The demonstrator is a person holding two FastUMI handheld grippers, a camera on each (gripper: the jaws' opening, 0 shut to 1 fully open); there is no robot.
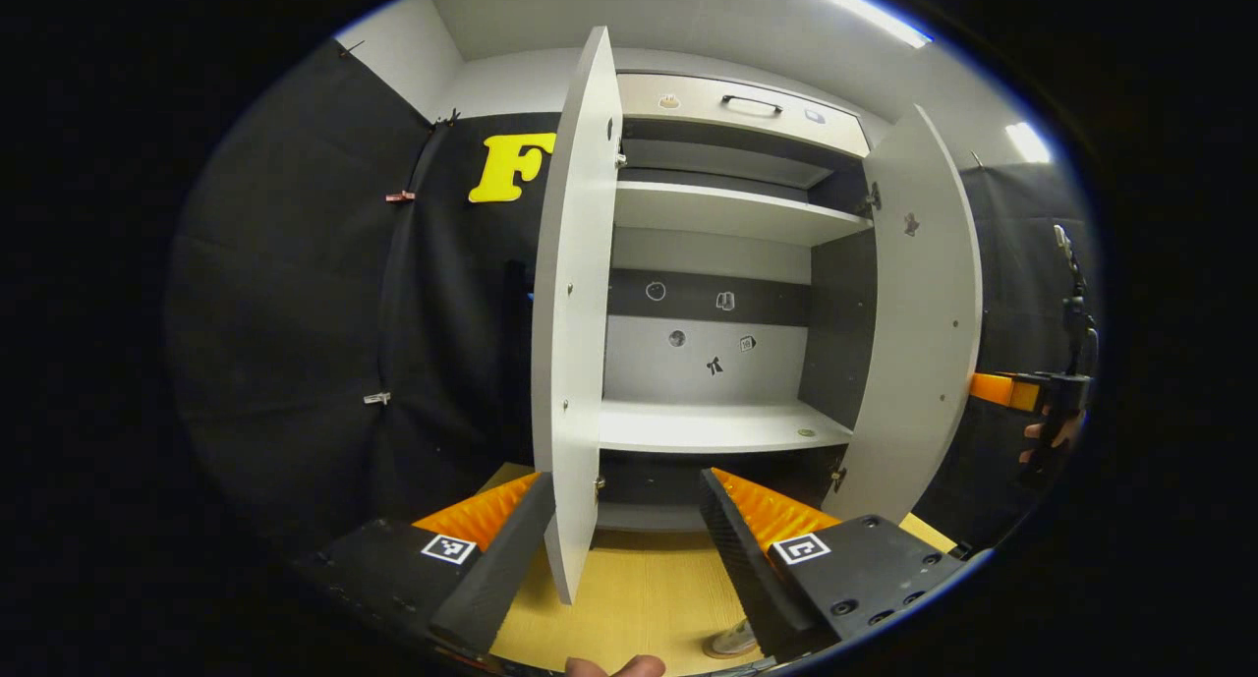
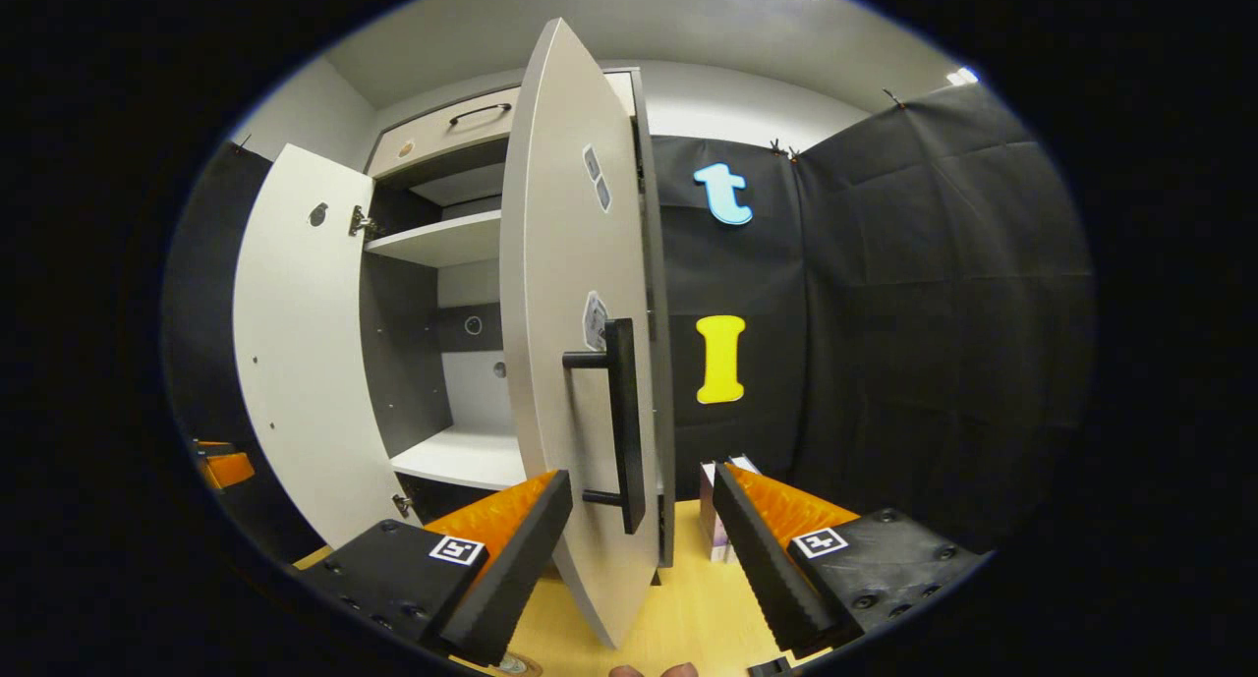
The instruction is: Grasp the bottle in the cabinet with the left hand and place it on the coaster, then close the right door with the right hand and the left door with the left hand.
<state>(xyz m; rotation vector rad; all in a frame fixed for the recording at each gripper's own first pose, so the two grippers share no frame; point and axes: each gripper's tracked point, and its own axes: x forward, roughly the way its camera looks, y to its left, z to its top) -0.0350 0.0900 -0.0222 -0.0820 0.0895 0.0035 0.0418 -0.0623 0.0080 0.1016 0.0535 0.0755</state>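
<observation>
White two-door cabinet [image 1: 727,264] on yellow wooden desk [image 1: 639,598], both doors open. Left door [image 1: 575,304] edge-on between spread left gripper [image 1: 629,530] fingers, untouched. Right door [image 2: 570,363], black bar handle [image 2: 621,422], between spread right gripper [image 2: 639,530] fingers. Bottle, coaster: only cut-off piece at left gripper view bottom edge, hard to identify.

Drawer [image 1: 739,107] atop cabinet — small box [image 2: 717,520] on tabletop [image 1: 639,598].

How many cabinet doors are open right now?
2. The left door stands open edge-on between the left gripper's fingers; the right door is swung open on the far side, its handle ahead of the right gripper.
</observation>
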